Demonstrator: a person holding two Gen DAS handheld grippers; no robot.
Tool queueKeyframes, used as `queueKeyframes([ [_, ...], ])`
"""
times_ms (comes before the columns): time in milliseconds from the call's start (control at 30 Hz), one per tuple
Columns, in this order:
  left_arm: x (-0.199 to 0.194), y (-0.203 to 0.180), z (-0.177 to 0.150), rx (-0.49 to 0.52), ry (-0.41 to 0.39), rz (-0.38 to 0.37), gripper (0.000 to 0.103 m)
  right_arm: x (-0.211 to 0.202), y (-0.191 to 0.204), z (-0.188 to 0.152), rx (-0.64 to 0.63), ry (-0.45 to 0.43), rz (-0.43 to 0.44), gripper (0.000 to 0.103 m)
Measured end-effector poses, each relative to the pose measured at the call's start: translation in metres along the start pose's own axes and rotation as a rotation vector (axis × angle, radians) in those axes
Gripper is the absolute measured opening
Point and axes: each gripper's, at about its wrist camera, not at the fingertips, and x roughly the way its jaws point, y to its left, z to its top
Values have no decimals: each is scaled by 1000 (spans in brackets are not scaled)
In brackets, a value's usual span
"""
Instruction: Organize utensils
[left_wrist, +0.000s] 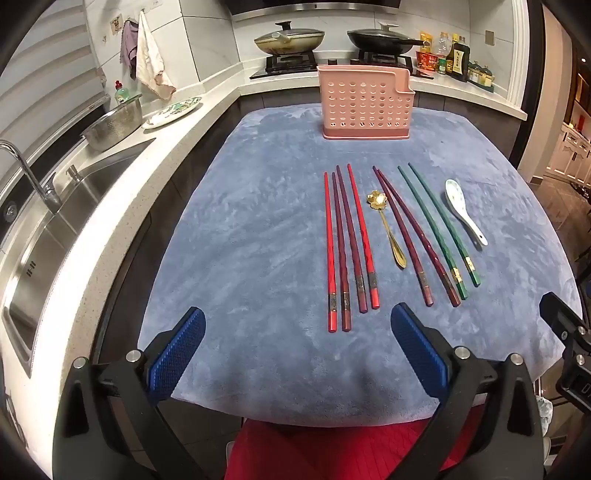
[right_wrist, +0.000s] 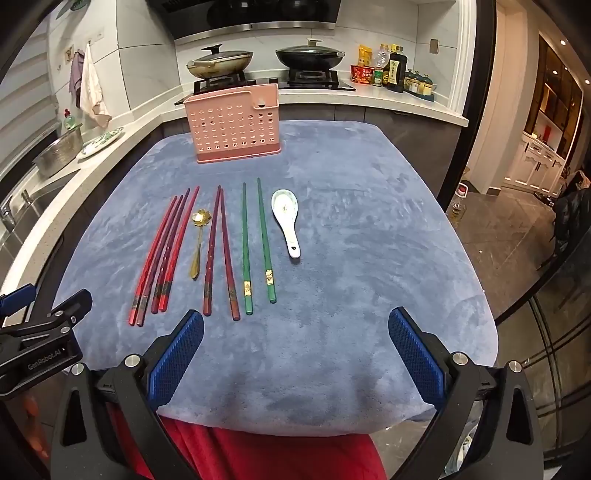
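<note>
Utensils, nothing sorted yet: red and maroon lacquered chopsticks (left_wrist: 347, 247), gold flower-bowl spoon (left_wrist: 388, 225), green chopsticks (right_wrist: 256, 243), white ceramic spoon (right_wrist: 286, 219) lie on the blue-cloth counter (left_wrist: 258, 240), long axes pointing away toward the pink perforated plastic holder (left_wrist: 364, 105). Left tool (left_wrist: 298, 345) and right tool (right_wrist: 295, 345) both spread wide, empty, hovering at the near edge. Left is nearer the reds, right the greens. Path clear.

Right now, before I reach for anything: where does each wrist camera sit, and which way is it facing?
Left wrist: behind the open left gripper, angled down over the blue cloth toward the pink holder; the right gripper's edge shows.
Right wrist: behind the open right gripper, same downward aim, further right; the left gripper shows.
Shared: chopsticks, gold spoon, white spoon, stove.
</note>
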Motion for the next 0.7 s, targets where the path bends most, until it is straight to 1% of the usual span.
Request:
queueKeyframes([
  [700,7,-2,-5,-4,8,-11,96,0,-1,-2,2,-1,1,96],
])
